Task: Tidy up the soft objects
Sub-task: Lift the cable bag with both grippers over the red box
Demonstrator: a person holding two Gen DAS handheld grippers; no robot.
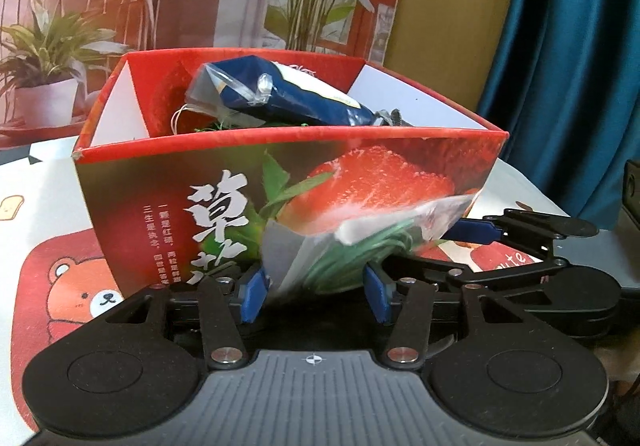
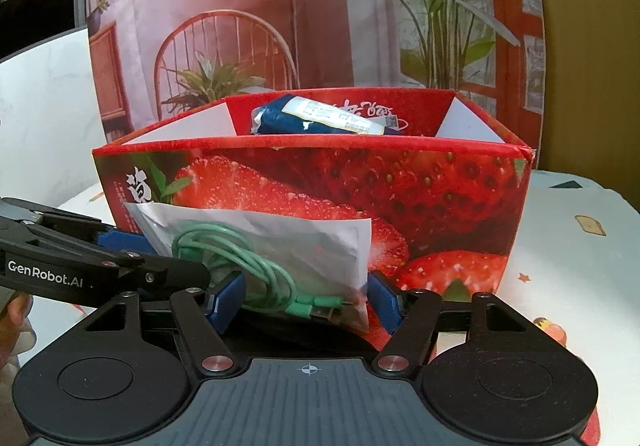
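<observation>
A clear plastic bag [image 1: 340,246] with a coiled green cable [image 2: 240,254] inside hangs in front of a red strawberry-printed cardboard box [image 1: 200,182]. In the left wrist view my left gripper [image 1: 316,296] is shut on the bag's near end, blue pads against both sides. The right gripper's blue finger [image 1: 476,231] reaches the bag's far right corner. In the right wrist view my right gripper [image 2: 306,302] is shut on the bag's lower edge. There the left gripper's blue finger [image 2: 120,240] touches the bag's left edge. A dark blue packet [image 1: 288,94] lies in the box [image 2: 440,186].
The box stands on a tablecloth [image 1: 60,286] printed with bears and toast. A printed backdrop of a chair and plants [image 2: 240,26] stands behind it. A blue curtain [image 1: 580,66] hangs at the right. A person's hand [image 2: 12,322] shows at the lower left.
</observation>
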